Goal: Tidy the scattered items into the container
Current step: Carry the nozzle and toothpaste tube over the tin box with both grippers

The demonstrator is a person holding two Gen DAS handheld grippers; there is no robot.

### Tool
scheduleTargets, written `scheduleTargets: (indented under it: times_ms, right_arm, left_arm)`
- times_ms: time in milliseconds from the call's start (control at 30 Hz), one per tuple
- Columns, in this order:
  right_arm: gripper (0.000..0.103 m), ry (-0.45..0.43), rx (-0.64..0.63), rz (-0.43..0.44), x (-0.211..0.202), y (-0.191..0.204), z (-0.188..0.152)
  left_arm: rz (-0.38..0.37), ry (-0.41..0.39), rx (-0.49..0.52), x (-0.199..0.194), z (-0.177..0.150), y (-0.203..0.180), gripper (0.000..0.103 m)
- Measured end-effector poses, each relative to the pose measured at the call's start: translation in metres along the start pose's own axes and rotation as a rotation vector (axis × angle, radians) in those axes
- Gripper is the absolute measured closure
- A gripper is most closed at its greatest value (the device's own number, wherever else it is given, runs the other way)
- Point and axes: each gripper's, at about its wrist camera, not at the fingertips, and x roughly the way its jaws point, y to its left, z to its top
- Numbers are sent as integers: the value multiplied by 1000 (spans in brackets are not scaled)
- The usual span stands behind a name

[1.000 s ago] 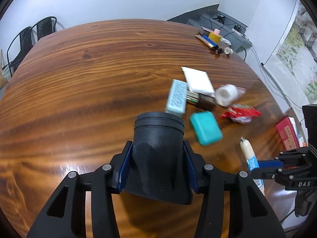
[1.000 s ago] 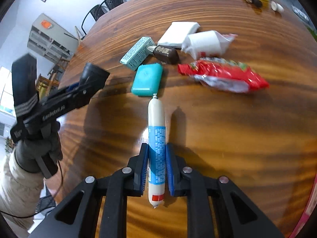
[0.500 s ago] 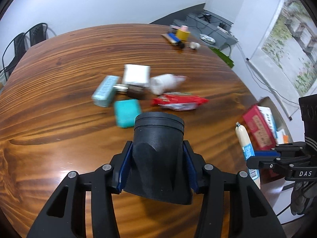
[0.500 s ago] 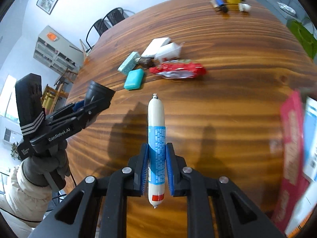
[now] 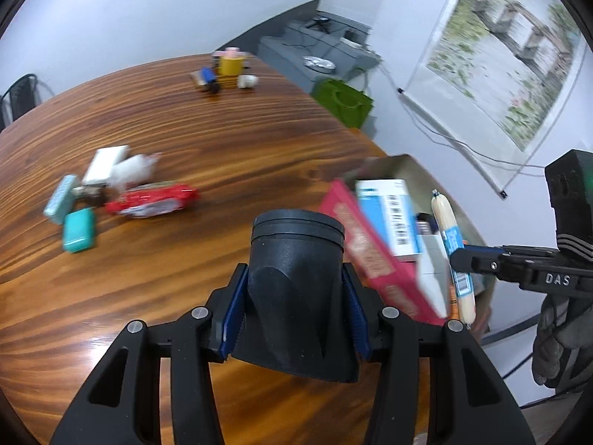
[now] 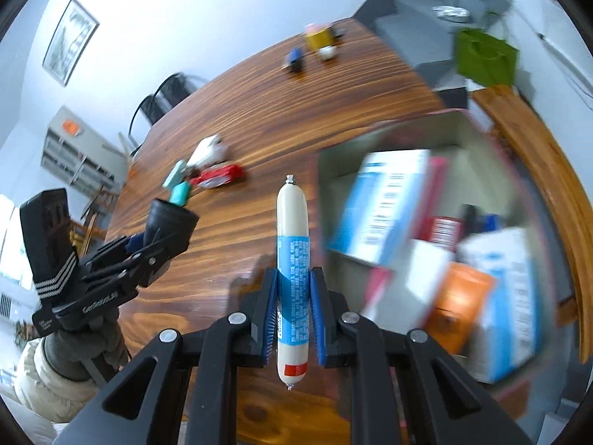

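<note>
My left gripper (image 5: 294, 309) is shut on a black cup-shaped object (image 5: 296, 289), held above the wooden table (image 5: 222, 141). My right gripper (image 6: 292, 306) is shut on a cream sausage stick with a blue label (image 6: 292, 256), also seen as the sausage (image 5: 450, 244) at the right of the left wrist view. Just right of the sausage sits the open box container (image 6: 378, 141), blurred, holding several packs. Scattered items stay on the table at left: a red packet (image 5: 152, 200), a teal case (image 5: 78, 230), a white pack (image 5: 107, 161) and a pale green box (image 5: 61, 198).
A yellow cup with small items (image 5: 229, 68) stands at the table's far side. A green bag (image 5: 343, 102) and a grey cabinet (image 5: 318, 55) are beyond the table's edge. A gloved hand (image 5: 559, 337) holds the right gripper.
Both grippers have swung right and risen, each keeping its grip. The scattered items slid to the left of the views, and the container has come into view beside the sausage.
</note>
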Motion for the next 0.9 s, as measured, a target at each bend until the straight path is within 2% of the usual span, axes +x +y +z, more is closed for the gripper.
scheduleTargets:
  times_ms: [167,400,567,900]
  right_arm:
    - [84,-29,52,-47,-25,-49,-6]
    - [84,-29,48,-127,-39,-87,-7]
    - [84,-25,26,-150,-36,-103,-2]
    - [84,-18,3,-169,-31,-118,0]
  left_arm:
    - [-48,2,38,11,2,-46,52]
    - [-86,14,84,23,5,-93,52]
    - [-93,14,107,27,7,-114,52]
    - [-102,44,118,41,8,-131,52]
